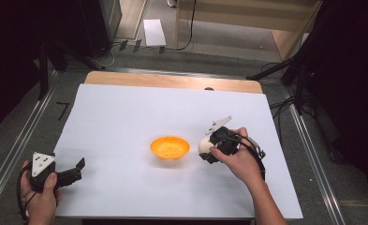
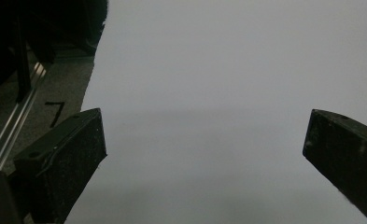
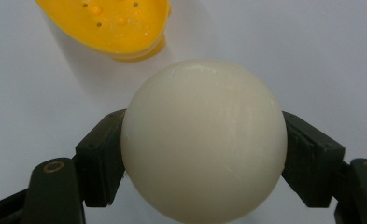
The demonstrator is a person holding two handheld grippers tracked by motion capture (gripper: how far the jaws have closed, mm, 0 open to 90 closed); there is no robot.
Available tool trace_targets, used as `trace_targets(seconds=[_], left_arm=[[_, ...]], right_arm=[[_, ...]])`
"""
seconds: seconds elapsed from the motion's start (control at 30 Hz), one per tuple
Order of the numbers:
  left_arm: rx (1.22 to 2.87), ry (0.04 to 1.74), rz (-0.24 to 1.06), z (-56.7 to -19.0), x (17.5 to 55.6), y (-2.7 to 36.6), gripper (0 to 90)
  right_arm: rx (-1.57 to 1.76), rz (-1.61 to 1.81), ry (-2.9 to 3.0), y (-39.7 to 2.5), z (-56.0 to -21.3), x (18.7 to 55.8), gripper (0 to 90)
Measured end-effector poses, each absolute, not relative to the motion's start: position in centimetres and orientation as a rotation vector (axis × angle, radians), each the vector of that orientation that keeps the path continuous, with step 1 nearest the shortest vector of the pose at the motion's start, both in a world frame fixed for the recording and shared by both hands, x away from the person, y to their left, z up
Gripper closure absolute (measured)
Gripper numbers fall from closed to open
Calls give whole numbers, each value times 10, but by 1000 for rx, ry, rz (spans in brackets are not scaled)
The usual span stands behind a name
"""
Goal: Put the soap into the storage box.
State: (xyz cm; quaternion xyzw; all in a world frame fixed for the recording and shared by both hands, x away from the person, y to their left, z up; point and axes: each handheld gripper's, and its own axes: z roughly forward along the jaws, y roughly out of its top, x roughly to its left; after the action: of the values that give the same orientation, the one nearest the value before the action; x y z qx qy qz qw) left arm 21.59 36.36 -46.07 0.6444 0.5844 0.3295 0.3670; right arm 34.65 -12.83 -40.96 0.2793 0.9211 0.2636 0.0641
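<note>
A cream-white ball (image 3: 203,139) sits squeezed between the two black jaws of my right gripper (image 3: 203,149), which is shut on it. In the high view the ball (image 1: 203,145) and right gripper (image 1: 209,149) are just right of an orange bowl (image 1: 170,147) at the middle of the white sheet. The bowl (image 3: 107,25) appears beyond the ball in the right gripper view, with small holes in its bottom. My left gripper (image 1: 76,169) rests near the sheet's front left corner, open, jaws wide apart over bare sheet (image 2: 204,135).
The white sheet (image 1: 125,117) covers a wooden table whose far edge (image 1: 172,80) shows. Metal rails (image 1: 18,145) run along both sides. Dark stands and cables (image 1: 289,75) crowd the far right, and dark equipment (image 1: 78,28) the far left.
</note>
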Motion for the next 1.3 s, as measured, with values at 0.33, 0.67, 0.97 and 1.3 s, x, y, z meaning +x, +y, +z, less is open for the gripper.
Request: trace_targets(seconds=[0.33, 0.67, 0.97, 1.3], left_arm=[[1660, 1499, 845, -460, 216, 364, 0], [1656, 1498, 845, -460, 216, 364, 0], [1654, 1499, 844, -461, 216, 364, 0], [1656, 1505, 841, -460, 216, 364, 0]], right_arm=[[810, 804, 2790, -118, -402, 348, 251], [770, 817, 2799, -107, -396, 350, 251], [746, 826, 2807, -97, -392, 350, 251], [724, 840, 2820, -86, -388, 351, 251]])
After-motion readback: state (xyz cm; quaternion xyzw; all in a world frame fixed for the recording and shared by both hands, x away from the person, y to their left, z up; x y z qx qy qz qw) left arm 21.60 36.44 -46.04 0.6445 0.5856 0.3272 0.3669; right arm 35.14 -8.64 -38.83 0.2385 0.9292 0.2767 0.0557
